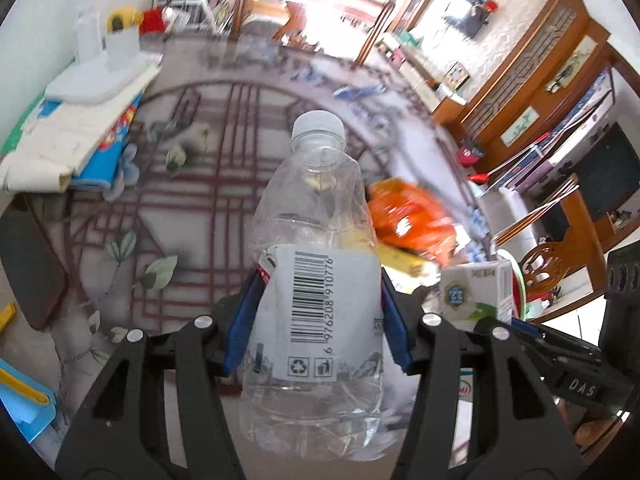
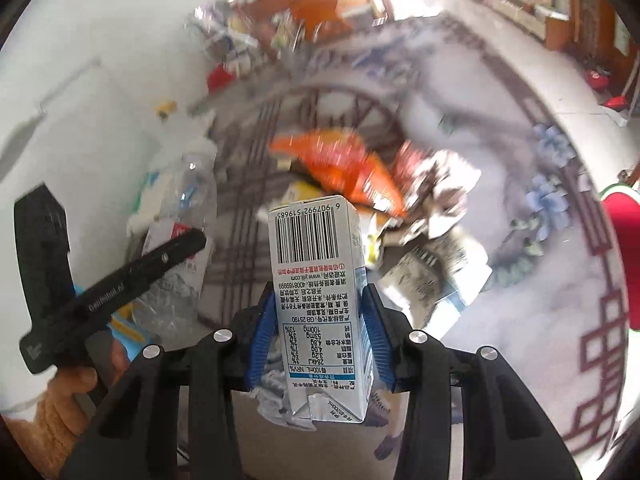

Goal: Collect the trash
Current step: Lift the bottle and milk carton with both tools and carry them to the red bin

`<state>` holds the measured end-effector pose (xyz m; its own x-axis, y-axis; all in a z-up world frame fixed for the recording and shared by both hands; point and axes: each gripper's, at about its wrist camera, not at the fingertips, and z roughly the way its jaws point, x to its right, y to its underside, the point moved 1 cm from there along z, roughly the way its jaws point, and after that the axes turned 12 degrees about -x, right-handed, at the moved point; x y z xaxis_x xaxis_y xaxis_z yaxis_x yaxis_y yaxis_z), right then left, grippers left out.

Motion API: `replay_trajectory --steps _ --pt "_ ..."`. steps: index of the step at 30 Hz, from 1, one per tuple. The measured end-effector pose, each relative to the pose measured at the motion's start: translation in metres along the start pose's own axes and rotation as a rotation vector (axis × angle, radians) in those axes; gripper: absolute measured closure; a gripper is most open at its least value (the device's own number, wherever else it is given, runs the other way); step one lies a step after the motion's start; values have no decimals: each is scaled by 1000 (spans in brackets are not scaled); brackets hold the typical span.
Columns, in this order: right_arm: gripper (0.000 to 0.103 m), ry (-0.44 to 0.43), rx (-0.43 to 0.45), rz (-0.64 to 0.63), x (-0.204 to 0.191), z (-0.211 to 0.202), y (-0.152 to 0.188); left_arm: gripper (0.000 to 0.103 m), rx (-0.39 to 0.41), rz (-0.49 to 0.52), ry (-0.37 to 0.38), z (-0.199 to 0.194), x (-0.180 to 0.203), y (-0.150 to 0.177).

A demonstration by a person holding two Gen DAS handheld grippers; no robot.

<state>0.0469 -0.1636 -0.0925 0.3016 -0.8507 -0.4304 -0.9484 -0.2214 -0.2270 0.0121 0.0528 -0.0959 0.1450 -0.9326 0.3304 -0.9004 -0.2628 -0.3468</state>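
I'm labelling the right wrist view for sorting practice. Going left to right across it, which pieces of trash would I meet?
Clear plastic bottle in the other gripper → milk carton held in the jaws → orange wrapper on the table behind → crumpled printed paper.

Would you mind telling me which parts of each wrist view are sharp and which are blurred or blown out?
Left wrist view: the bottle in the left gripper is crisp, the orange wrapper smeared, the far doorway overexposed. Right wrist view: the milk carton in the right gripper is sharp; the trash pile and table streak with motion blur.
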Motion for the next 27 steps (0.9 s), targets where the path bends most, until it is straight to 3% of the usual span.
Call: replay_trajectory --steps 9,27 --pt "62 -5 136 63 22 -45 5 49 66 111 21 -20 49 -3" --pt "62 -16 188 150 103 -91 22 49 70 195 26 4 141 2"
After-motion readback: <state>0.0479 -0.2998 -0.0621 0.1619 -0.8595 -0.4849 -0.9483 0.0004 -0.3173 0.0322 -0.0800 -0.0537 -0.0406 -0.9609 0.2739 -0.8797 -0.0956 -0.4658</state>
